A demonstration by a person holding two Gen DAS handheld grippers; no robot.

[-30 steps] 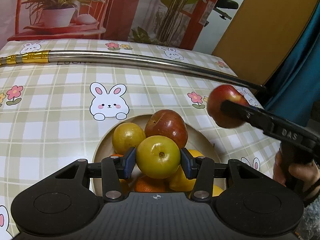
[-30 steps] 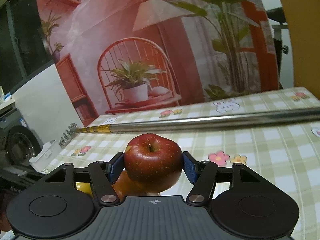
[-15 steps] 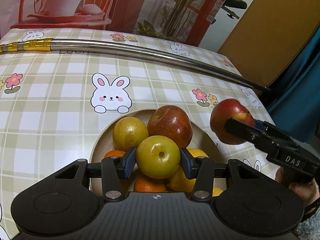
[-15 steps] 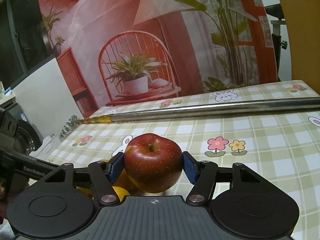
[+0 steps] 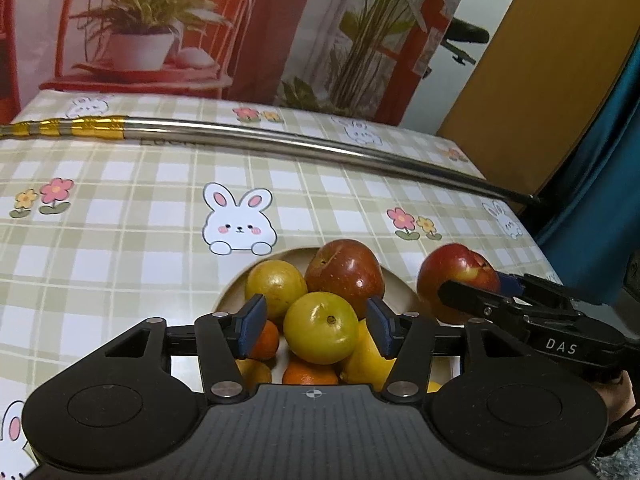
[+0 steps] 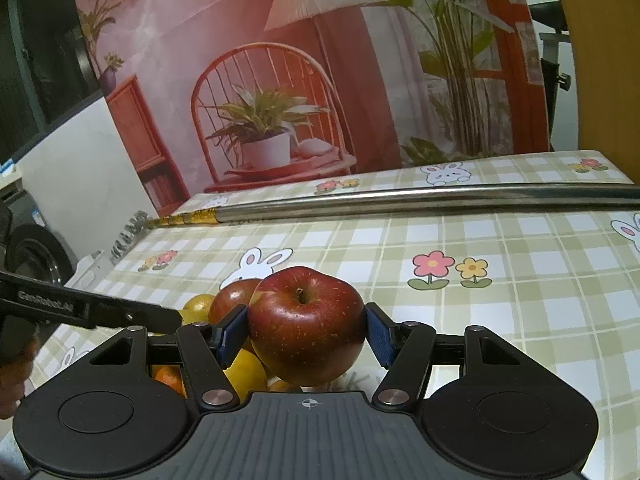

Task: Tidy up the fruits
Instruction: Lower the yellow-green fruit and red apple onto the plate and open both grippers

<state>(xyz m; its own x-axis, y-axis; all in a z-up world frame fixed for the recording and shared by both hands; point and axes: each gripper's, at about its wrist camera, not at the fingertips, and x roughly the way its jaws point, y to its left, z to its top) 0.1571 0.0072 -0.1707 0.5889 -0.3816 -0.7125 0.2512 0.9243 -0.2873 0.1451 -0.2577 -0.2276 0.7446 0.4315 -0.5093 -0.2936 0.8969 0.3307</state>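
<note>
Fruits pile in the bowl (image 5: 390, 276); left gripper (image 5: 316, 330) fingers have just been opening, yellow fruit (image 5: 321, 328) released. Right gripper (image 6: 306, 332) clamps an apple (image 6: 306, 316) near the pile — place it next.

A lived-in home, by the look of it: a table under a checked oilcloth printed with rabbits and flowers (image 5: 132, 216), a dark front-loading washing machine (image 6: 28, 240) past its left edge, a teal curtain (image 5: 600, 184) beside a wooden door (image 5: 532, 68).
</note>
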